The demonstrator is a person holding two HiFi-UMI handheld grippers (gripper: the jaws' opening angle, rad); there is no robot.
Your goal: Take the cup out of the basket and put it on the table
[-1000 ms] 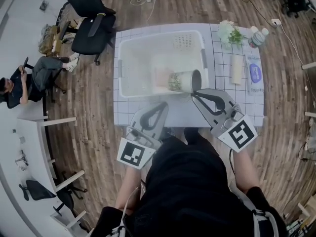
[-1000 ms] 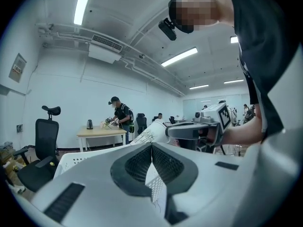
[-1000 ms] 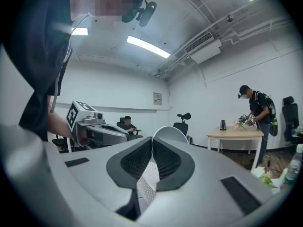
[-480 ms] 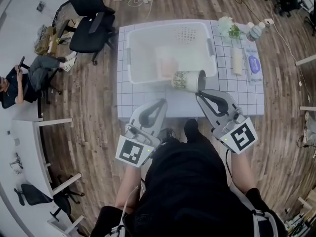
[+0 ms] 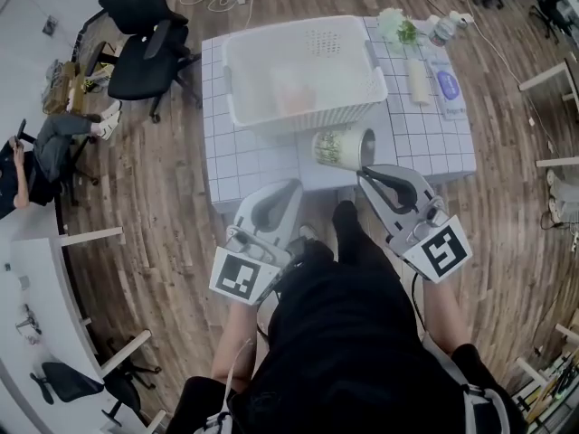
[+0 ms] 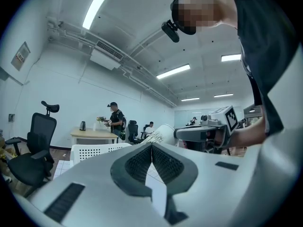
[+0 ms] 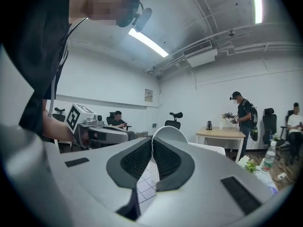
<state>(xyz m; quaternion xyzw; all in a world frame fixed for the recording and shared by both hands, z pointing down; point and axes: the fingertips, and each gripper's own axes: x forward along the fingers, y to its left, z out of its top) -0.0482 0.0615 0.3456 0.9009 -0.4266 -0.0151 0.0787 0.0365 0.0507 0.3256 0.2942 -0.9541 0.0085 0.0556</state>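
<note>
Gridded surface (image 5: 262,165), cup (image 5: 339,148) outside basket (image 5: 308,120)

Tipped sideways, the cup hangs at the basket's 5 o'clock, its rim pinched by the right hand-held gripper (image 5: 362,168). At 6 o'clock the left hand-held gripper (image 5: 294,186) is empty, jaws together

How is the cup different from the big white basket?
The cup is small and has a green leafy print; the basket is big and plain white. The cup is tipped on its side, held by its rim in the right gripper; the basket stands upright on the table. Both are open at one end.
</note>
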